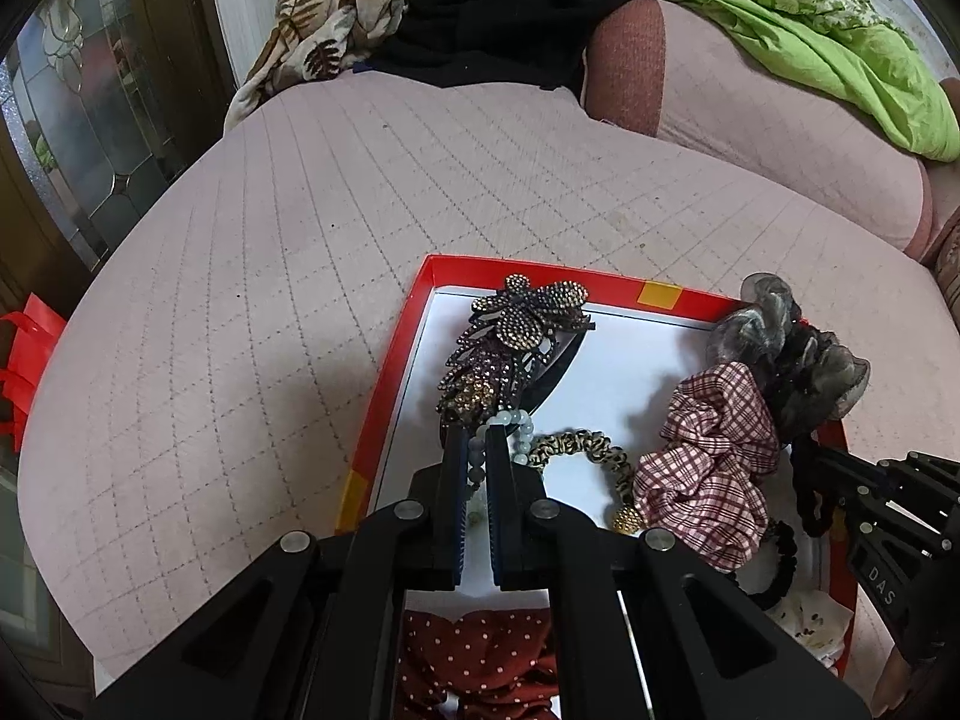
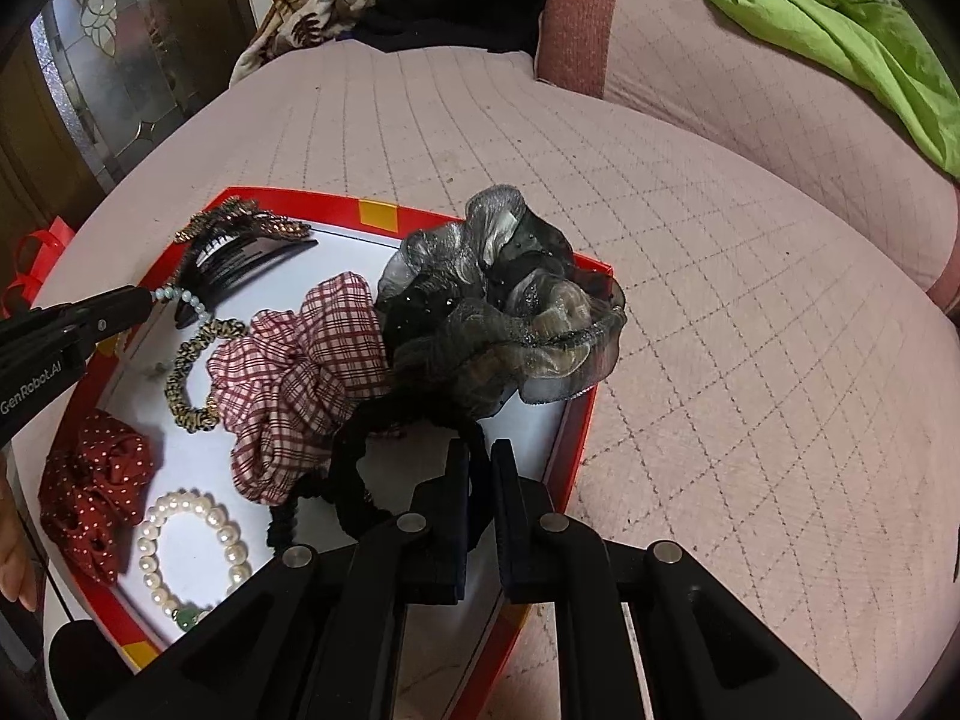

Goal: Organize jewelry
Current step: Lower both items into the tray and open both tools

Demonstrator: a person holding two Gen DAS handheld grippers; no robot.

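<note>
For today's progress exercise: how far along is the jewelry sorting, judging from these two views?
Done: scrunchies and a pearl bracelet already lie in the red box. In hand: left gripper pinches a pale bead bracelet; right gripper pinches a black hair tie. Left: setting both down.

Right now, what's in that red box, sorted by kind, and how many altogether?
Fabric scrunchies: 3 (plaid, grey organza, red dotted)
Thin hair ties: 2 (black, leopard-print)
Bead bracelets: 2 (pearl, pale green)
Rhinestone hair clips: 1
Total: 8
</note>
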